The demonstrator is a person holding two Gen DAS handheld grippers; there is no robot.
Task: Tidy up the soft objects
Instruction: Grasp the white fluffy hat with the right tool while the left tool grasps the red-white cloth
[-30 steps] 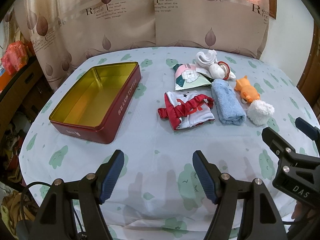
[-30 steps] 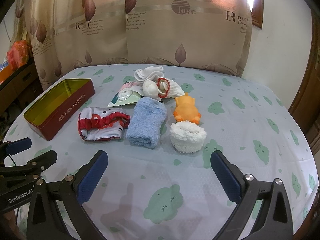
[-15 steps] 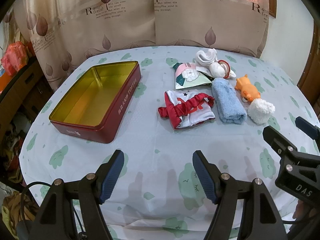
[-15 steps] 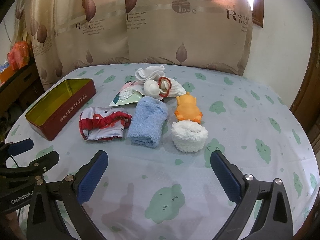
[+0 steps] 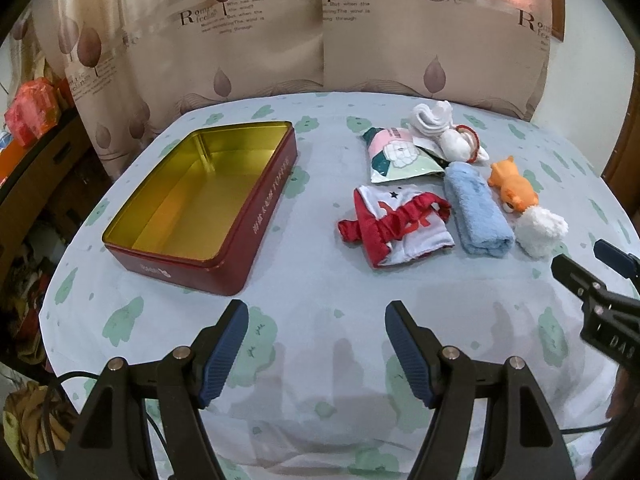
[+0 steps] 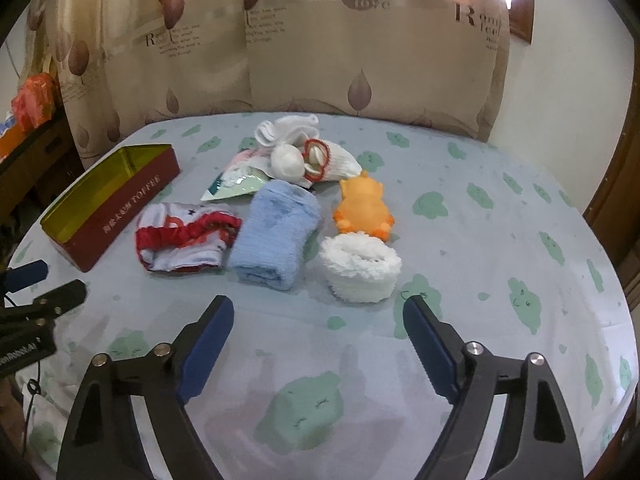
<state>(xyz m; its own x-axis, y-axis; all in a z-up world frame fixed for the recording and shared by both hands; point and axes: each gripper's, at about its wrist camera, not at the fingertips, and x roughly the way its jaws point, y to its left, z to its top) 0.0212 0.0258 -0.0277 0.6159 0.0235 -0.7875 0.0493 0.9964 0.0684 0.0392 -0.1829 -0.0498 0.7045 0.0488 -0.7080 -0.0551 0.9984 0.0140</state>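
Observation:
Soft things lie in a cluster on the bed: a red and white garment, a folded blue towel, a fluffy white roll, an orange plush toy, white socks with a red ring and a flat printed pouch. An open red tin with gold inside lies left of them. My left gripper hovers open over bare sheet. My right gripper, its jaws closing on nothing, hangs short of the white roll.
The bed has a pale blue sheet with green cloud prints. Two beige leaf-print pillows stand against the headboard. Cluttered shelves with orange packs are off the bed's left side. A wooden frame edge runs at right.
The right gripper's fingers have drawn closer together, with nothing between them. The left gripper has stayed still and open. The objects have not moved.

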